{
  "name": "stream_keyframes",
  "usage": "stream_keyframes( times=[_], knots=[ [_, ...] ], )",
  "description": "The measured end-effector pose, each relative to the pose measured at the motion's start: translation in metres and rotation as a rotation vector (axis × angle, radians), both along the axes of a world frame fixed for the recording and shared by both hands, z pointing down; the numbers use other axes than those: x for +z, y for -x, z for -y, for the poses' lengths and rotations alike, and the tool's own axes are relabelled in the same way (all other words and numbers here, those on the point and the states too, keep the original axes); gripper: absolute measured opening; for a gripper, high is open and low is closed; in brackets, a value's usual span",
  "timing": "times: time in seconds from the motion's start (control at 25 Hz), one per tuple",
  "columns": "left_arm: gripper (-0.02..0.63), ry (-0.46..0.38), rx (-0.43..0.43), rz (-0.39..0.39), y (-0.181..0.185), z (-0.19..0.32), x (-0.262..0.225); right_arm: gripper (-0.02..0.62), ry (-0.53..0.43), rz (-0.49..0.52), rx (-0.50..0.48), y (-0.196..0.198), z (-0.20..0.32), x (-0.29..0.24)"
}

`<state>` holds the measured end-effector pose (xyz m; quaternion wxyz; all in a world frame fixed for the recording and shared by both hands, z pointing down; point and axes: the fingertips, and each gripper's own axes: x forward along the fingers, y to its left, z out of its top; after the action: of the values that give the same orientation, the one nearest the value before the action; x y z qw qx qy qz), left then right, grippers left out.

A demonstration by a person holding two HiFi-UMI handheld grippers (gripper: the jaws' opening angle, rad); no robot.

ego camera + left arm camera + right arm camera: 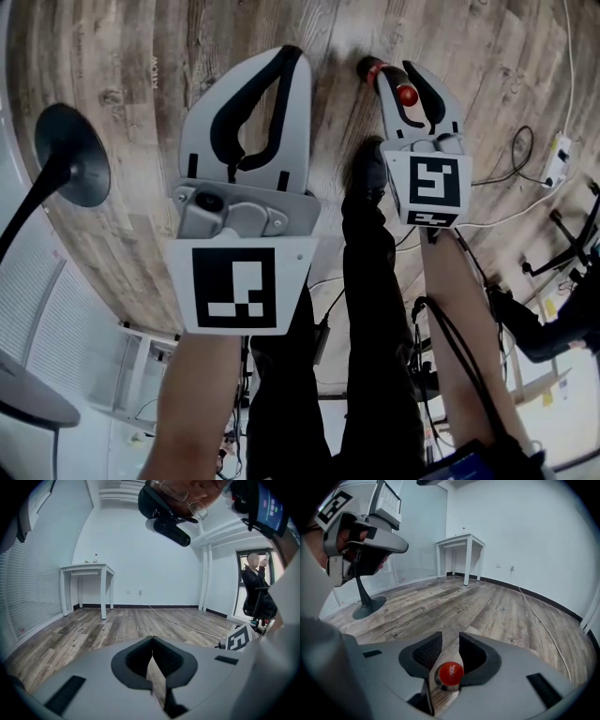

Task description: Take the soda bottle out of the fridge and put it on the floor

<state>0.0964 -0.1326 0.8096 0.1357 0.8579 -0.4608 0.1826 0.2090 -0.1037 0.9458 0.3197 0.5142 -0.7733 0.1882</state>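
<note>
The right gripper [450, 638] has its jaws spread. The red cap of the soda bottle [450, 675] sits between them, behind the pads, with a gap open at the tips. The bottle stands on the wooden floor [487, 606]. The left gripper [152, 640] is raised, with its jaws pressed together at the tips and nothing between them.

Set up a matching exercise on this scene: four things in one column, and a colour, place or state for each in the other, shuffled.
Things:
1. bottle cap
2. left tongs
3. table
4. cable

Descriptions:
a. shut, nothing between them
b. lying across the wood floor
c. red
d. standing by the wall

Pairs: 1-c, 2-a, 3-d, 4-b
</note>
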Motion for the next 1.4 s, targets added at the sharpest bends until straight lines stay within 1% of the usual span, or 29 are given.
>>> stream_keyframes(
  times=[0.28,0.48,0.68,0.88,0.96,1.04,1.16,1.32,1.4],
  knots=[
    [0.017,-0.026,-0.004,-0.004,0.005,0.007,-0.020,0.130,-0.037,0.015,0.023,0.003,0.011,-0.024],
    [0.017,-0.065,-0.024,-0.014,0.010,0.020,-0.059,0.130,-0.105,0.048,0.037,0.013,0.030,-0.076],
    [0.017,-0.147,-0.042,-0.018,0.020,0.047,-0.123,0.127,-0.214,0.106,0.034,0.030,0.068,-0.155],
    [0.017,-0.220,-0.063,-0.036,0.032,0.072,-0.190,0.097,-0.362,0.154,0.000,0.049,0.111,-0.246],
    [0.017,-0.248,-0.082,-0.046,0.037,0.081,-0.219,0.080,-0.383,0.160,-0.010,0.056,0.119,-0.277],
    [0.017,-0.278,-0.098,-0.052,0.044,0.088,-0.249,0.047,-0.438,0.180,-0.010,0.064,0.128,-0.314],
    [0.017,-0.335,-0.119,-0.064,0.055,0.099,-0.294,0.014,-0.525,0.204,-0.026,0.079,0.140,-0.371],
    [0.017,-0.401,-0.151,-0.086,0.067,0.108,-0.350,0.014,-0.590,0.225,-0.058,0.097,0.147,-0.439],
    [0.017,-0.426,-0.161,-0.092,0.071,0.109,-0.382,0.014,-0.645,0.245,-0.063,0.104,0.149,-0.480]
  ],
)
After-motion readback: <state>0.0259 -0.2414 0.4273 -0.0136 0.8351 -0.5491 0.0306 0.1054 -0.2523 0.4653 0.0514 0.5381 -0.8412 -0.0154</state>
